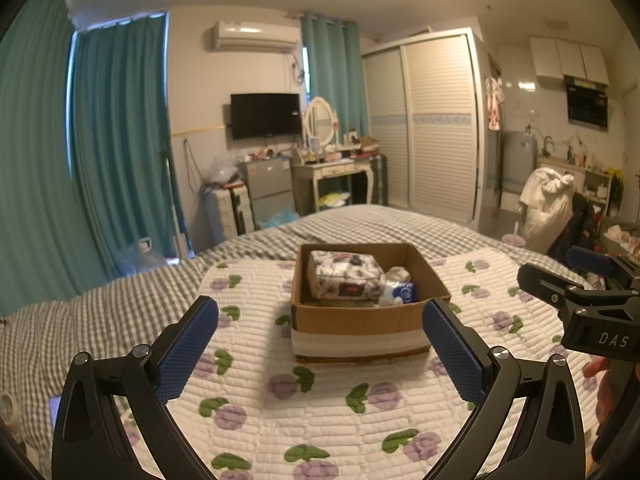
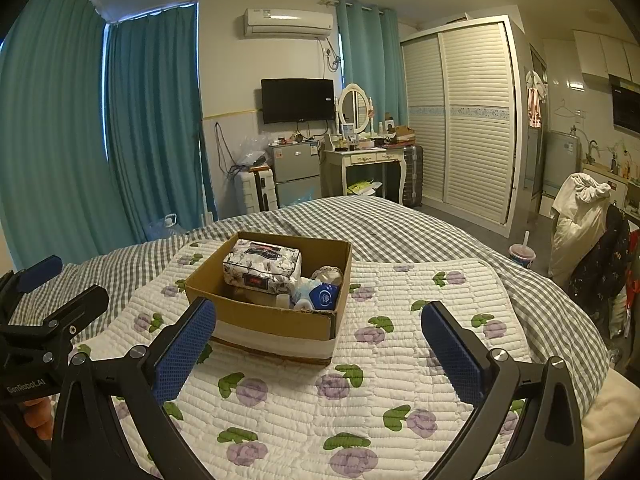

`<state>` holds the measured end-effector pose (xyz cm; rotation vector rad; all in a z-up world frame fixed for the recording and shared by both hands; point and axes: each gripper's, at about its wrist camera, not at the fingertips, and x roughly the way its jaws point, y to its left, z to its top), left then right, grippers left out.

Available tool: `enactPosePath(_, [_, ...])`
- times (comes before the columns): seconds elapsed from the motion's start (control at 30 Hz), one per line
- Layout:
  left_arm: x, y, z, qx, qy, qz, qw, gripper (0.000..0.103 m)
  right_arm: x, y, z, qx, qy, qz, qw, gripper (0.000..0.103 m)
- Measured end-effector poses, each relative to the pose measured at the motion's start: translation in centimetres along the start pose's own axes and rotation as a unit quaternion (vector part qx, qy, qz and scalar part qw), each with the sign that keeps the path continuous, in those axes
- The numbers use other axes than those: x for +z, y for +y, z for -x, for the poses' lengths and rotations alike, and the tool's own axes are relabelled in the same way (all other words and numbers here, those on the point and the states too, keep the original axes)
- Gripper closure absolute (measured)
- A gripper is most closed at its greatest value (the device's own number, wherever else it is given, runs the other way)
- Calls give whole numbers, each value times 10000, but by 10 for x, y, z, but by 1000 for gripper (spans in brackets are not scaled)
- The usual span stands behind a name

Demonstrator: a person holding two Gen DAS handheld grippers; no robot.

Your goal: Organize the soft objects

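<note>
A cardboard box point(image 1: 360, 320) point(image 2: 276, 322) stands on a white quilted mat with purple flowers point(image 1: 320, 400) point(image 2: 380, 380) on the bed. Inside lie a floral tissue pack point(image 1: 344, 278) point(image 2: 262, 266), a blue-and-white soft pack point(image 1: 400, 292) point(image 2: 320, 296) and a pale bundle point(image 1: 398, 274) point(image 2: 328, 274). My left gripper point(image 1: 320, 344) is open and empty, just in front of the box. My right gripper point(image 2: 318, 346) is open and empty, in front and to the right of the box. Each gripper shows at the edge of the other's view.
A grey checked bedspread point(image 1: 100, 312) point(image 2: 420, 232) covers the bed. Beyond it are teal curtains point(image 2: 152, 120), a small fridge point(image 2: 296, 172), a dressing table point(image 2: 368, 160), a wardrobe point(image 2: 460, 120) and a chair piled with clothes point(image 2: 580, 220). A cup point(image 2: 522, 256) stands by the bed.
</note>
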<state>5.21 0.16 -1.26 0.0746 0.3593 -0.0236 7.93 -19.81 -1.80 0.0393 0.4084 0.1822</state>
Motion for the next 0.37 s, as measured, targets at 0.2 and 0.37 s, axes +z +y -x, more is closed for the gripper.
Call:
enactPosePath(0.2, [-1, 0, -1, 11, 8, -6, 10000, 0, 0, 0, 0, 5, 9, 5, 10000, 0])
enactPosePath(0.37, [-5, 1, 0, 12, 25, 46, 10000, 0, -1, 1, -1, 1, 36, 7, 10000, 0])
